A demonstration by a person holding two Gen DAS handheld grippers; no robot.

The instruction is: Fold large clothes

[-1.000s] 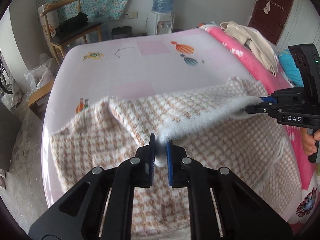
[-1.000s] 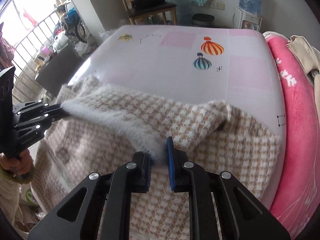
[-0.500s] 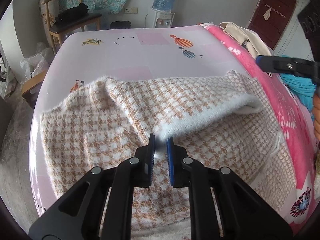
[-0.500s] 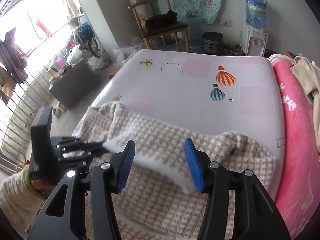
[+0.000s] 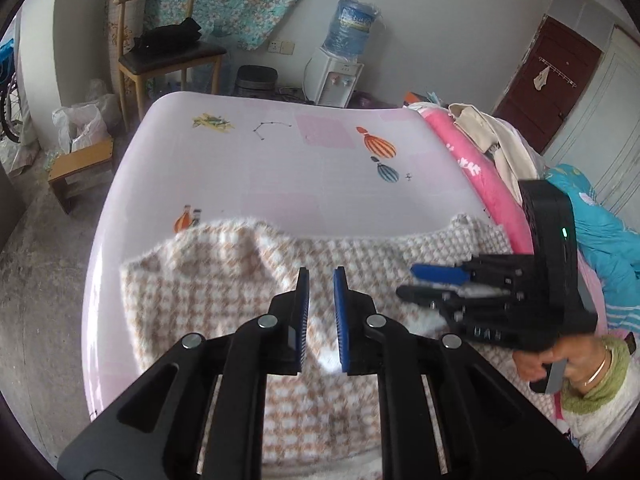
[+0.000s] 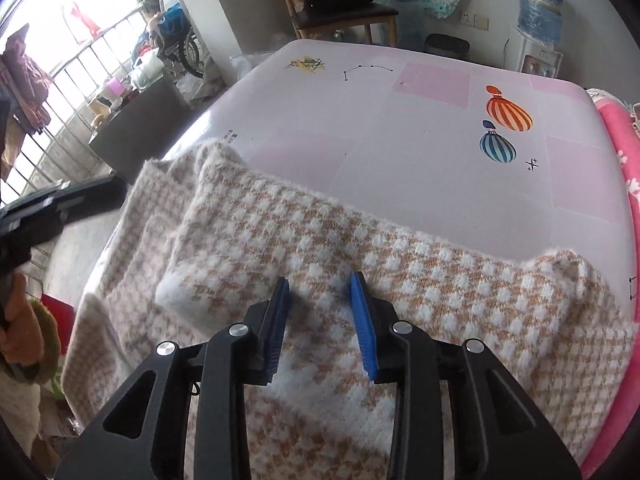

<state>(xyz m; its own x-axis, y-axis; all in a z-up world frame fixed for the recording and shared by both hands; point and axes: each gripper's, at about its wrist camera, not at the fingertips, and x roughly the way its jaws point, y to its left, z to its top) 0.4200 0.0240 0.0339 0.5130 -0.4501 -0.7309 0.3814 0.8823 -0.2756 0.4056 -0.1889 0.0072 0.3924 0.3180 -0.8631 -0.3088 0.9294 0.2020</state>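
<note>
A beige-and-white checked knit garment [image 5: 200, 300] [image 6: 460, 300] lies spread over the near end of a pink bed [image 5: 300, 168] [image 6: 400, 140]. One part is folded over, and its white fuzzy cuff [image 6: 172, 292] rests flat on the garment. My left gripper [image 5: 321, 270] hovers above the knit, shut to a thin slit, with no cloth standing between its pads. In the right wrist view it [image 6: 60, 208] shows at the left edge, off the cuff. My right gripper [image 6: 320, 280] [image 5: 404, 280] hangs just over the garment. Its jaws are closing and nothing is between them.
A rolled pink blanket [image 5: 480, 176], a heap of beige clothes [image 5: 492, 140] and a teal quilt [image 5: 600, 220] line the bed's right side. Beyond the far end stand a wooden chair [image 5: 168, 52] and a water dispenser [image 5: 336, 72]. A low stool [image 5: 80, 164] sits on the floor at left.
The right gripper let go of the white edge, opened wide, then came down over the garment, partly closing. The left gripper rose and the edge left its pads; the fold now lies flat.
</note>
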